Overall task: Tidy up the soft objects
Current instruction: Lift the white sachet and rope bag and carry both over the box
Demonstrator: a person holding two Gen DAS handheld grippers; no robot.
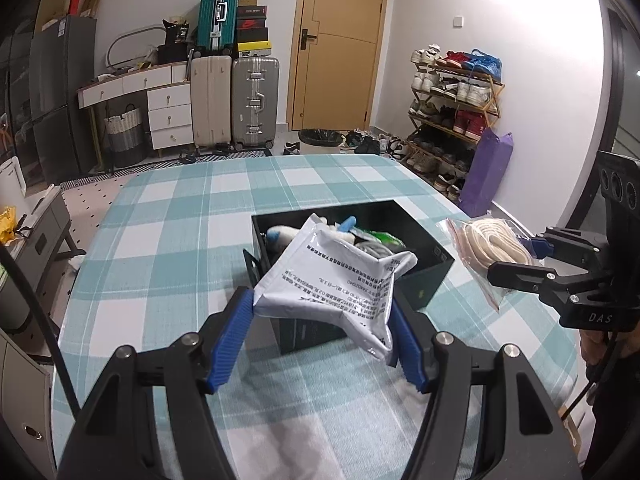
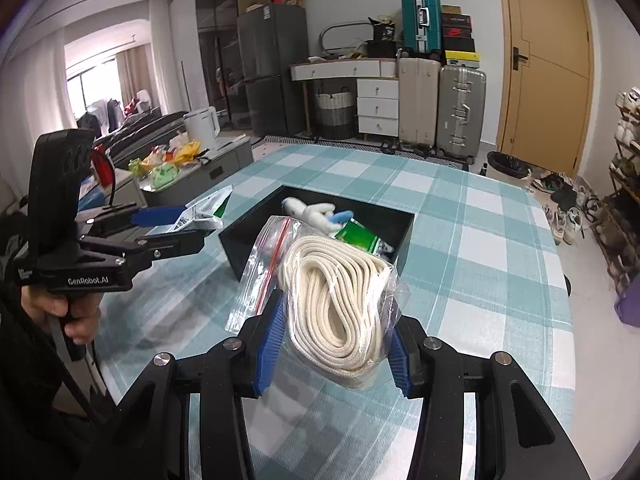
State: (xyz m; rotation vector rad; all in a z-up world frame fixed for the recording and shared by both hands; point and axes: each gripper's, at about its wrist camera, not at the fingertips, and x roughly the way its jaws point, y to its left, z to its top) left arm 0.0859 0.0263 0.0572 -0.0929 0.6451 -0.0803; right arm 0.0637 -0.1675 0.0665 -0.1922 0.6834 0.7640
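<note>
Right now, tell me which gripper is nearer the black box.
Left. The left gripper holds its white pouch just over the black box's near corner; the right gripper holds the bagged rope off to the side.

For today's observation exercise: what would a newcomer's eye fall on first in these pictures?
Probably the two held packets: the left tongs grip a white printed pouch, the right tongs a clear bag of cream rope. Both hang over the checked tablecloth near a black box already holding soft items.
</note>
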